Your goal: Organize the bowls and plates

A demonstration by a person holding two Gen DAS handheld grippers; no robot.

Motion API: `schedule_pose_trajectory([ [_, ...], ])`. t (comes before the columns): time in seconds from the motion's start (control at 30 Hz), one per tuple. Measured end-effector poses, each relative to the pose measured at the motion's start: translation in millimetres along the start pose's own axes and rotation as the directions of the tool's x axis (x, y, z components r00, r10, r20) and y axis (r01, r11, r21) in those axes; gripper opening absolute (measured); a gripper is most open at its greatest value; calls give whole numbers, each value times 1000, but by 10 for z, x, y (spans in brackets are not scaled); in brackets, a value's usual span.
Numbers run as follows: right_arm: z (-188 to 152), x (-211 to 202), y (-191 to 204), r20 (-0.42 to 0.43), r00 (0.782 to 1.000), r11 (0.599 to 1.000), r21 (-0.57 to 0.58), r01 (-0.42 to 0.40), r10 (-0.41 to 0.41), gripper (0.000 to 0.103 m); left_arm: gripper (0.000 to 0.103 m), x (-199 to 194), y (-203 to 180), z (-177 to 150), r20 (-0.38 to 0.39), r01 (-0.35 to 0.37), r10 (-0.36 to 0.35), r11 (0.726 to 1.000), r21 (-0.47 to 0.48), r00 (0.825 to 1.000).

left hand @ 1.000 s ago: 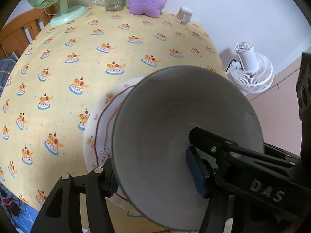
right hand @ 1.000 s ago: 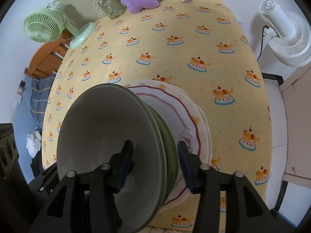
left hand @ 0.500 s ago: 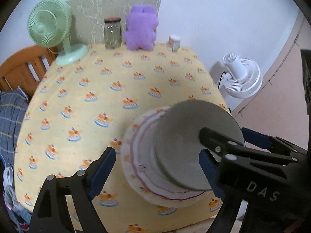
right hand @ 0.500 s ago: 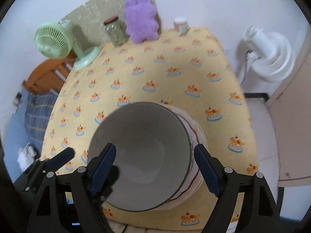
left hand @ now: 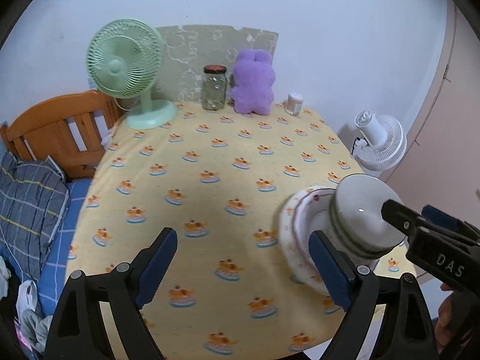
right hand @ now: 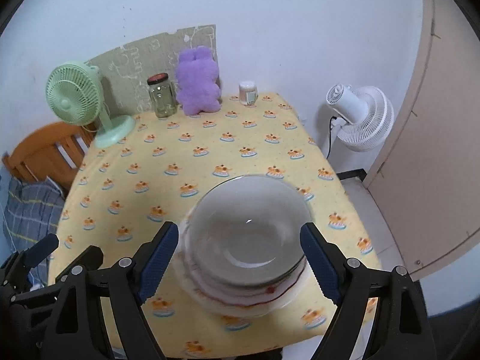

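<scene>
A grey bowl [right hand: 250, 225] sits stacked on white plates with a red rim line [right hand: 240, 295] near the table's front edge. In the left wrist view the bowl [left hand: 361, 213] and plates [left hand: 300, 234] are at the right. My right gripper [right hand: 240, 265] is open and empty, pulled back above the stack, its blue pads [right hand: 159, 258] wide on either side of the bowl. My left gripper [left hand: 240, 270] is open and empty, left of the stack over bare tablecloth. The right gripper's black body [left hand: 432, 246] reaches in beside the bowl.
The table has a yellow patterned cloth [left hand: 210, 156]. At its back stand a green fan [left hand: 126, 66], a glass jar [left hand: 214, 88], a purple plush toy [left hand: 253, 82] and a small container [left hand: 294, 103]. A white floor fan [right hand: 360, 117] stands right; a wooden bed [left hand: 57, 132] left.
Both grippers let go of the bowl, opened wide and pulled back and up. The bowl now rests on the plate stack.
</scene>
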State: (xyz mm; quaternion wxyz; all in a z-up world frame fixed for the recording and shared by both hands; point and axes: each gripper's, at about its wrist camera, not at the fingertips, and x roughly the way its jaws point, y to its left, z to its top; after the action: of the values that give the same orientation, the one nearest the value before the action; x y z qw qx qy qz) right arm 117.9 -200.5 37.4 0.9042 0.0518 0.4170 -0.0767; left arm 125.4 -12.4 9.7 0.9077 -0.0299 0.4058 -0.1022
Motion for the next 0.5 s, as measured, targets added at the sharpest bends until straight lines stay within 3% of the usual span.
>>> schedule_pose_trajectory([
  [0.17,-305,3,255,1,999,999,6,-34,34,86,90,-170,237,-177,79,-36,36,999,8,996],
  [0.3,-514,1,415,15,998,998,-13,-69,69,86,90,-138,386,-391,71,-90,90,996,-7,993],
  [0.5,-873,26,527,58,995,995,-69,-77,81,86,90,-175,459,-700,98,-112,115,993,-32,989],
])
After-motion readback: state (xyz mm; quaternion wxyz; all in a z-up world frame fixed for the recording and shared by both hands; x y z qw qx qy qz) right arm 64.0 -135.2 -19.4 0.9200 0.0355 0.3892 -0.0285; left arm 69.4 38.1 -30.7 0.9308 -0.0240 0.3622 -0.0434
